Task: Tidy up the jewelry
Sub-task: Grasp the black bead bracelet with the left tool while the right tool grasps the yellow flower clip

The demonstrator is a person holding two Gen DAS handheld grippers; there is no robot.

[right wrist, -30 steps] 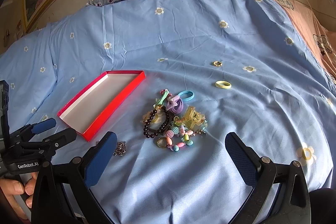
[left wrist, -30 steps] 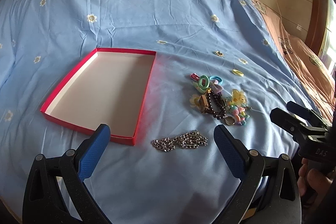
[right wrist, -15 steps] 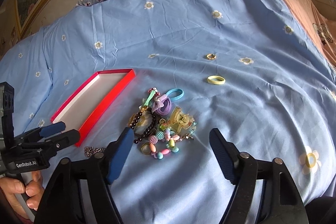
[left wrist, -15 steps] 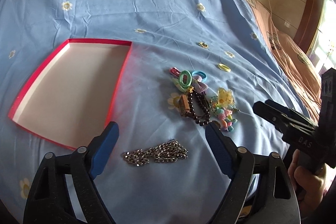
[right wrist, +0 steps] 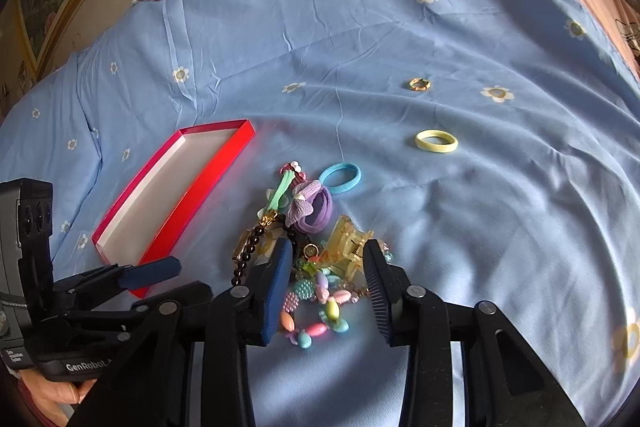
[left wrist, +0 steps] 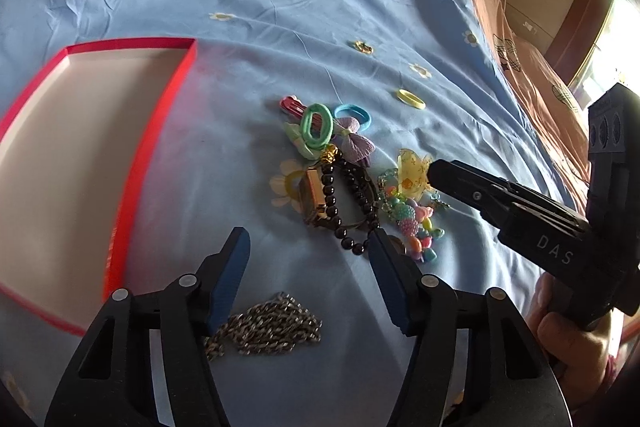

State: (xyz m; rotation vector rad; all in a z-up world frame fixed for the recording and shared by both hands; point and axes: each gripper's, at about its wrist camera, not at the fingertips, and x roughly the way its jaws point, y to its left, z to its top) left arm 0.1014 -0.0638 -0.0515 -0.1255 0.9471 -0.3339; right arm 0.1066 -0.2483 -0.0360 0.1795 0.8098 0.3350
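While both grippers descend on the bed:
Left gripper [left wrist: 306, 247]: jaws closing, about half open, nothing held; metal chain [left wrist: 266, 325] lies between them, near edge.
Right gripper [right wrist: 326, 259]: jaws closing, narrow, straddling pastel bead bracelet [right wrist: 316, 311]; no pinch yet.
Red box [left wrist: 80, 155]: left, empty.
Advice: probably seat pads low around one piece only, avoiding black bead bracelet [left wrist: 348, 203].

The box [left wrist: 80, 147] lies left of the jewelry pile [left wrist: 344, 183], chain [left wrist: 268, 327] nearest.

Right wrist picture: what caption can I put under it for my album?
Right gripper, jaws closing, over a pile of beads and hair ties on a blue sheet, beside a red box.
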